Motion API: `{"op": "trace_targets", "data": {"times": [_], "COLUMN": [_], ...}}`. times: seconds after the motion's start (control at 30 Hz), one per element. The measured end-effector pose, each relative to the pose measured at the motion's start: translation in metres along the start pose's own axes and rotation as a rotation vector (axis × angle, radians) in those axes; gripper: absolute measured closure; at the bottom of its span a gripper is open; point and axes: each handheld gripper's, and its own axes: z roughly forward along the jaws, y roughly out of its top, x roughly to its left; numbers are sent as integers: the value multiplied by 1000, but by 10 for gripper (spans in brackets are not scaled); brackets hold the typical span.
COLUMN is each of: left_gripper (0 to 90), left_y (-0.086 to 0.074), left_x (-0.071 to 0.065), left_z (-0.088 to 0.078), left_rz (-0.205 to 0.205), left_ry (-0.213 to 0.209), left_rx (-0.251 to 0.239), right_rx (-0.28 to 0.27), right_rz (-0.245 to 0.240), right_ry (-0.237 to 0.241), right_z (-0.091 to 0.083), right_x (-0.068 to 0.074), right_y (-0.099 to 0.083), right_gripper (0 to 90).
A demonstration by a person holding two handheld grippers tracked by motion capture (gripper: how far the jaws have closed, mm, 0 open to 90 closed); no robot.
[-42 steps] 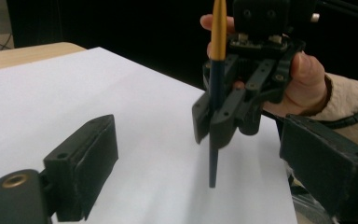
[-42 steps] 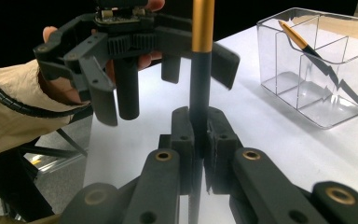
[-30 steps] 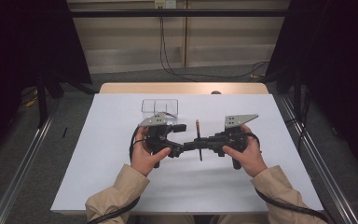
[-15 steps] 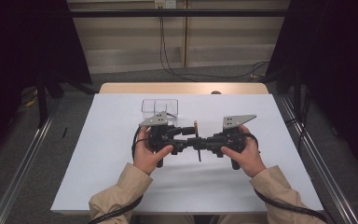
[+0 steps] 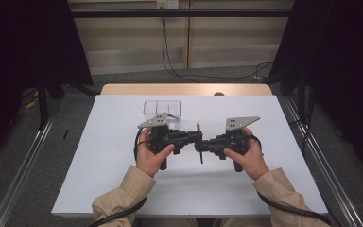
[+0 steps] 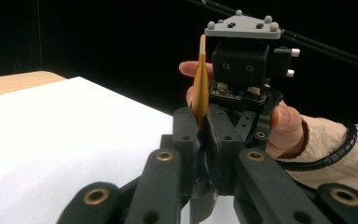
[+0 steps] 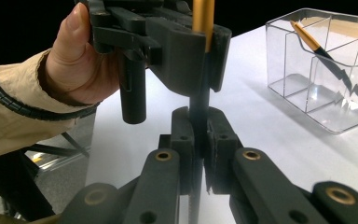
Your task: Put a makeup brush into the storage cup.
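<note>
Item: pen (image 5: pixel 200 142), gold upper barrel with dark lower part, held upright above the white table (image 5: pixel 99 179) between both grippers, near the table's middle

Step in hand, as judged: two-gripper hold on the pen, likely a handover or pulling cap from barrel; which of the two cannot be told

Left gripper (image 5: pixel 196 136): jaws have just been closing and now stand clamped on the gold barrel (image 6: pixel 200 88), which rises between the pads in the left gripper view

Right gripper (image 5: pixel 203 144): jaws closed tight on the dark lower part (image 7: pixel 199 121) of the same pen, just below the left gripper's grip

Grippers: tips meet nose to nose, almost touching, with a hand (image 5: pixel 153 156) behind each

Also present: clear box (image 5: pixel 162 108) with compartments, farther back on the table, well apart from the grippers; a second gold and black pen (image 7: pixel 324 51) leans inside it

Next move, as judged: one gripper must either ease its hold or draw straight away along the pen's length, keeping the pen upright so it does not twist or slip; the box seems the probable destination
</note>
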Motion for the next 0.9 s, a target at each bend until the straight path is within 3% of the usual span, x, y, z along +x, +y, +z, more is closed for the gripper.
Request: {"op": "trace_targets", "data": {"times": [0.27,0.57,0.9], "left_gripper": [838,838,838], "left_y": [0,4,5], "left_x": [-1,-3,-3], "left_z": [-1,-5,-12], "left_rz": [4,20,36], "left_ry": [6,17,44], "left_rx": [5,-3,6], "right_rx": [-5,1,19], "right_rz": [-9,-38,-64], "right_ry": [0,-35,-126], "right_z": [1,0,-10], "right_x": [1,1,-1], "right_y": [-1,-3,-8], "right_gripper": [824,552,276]}}
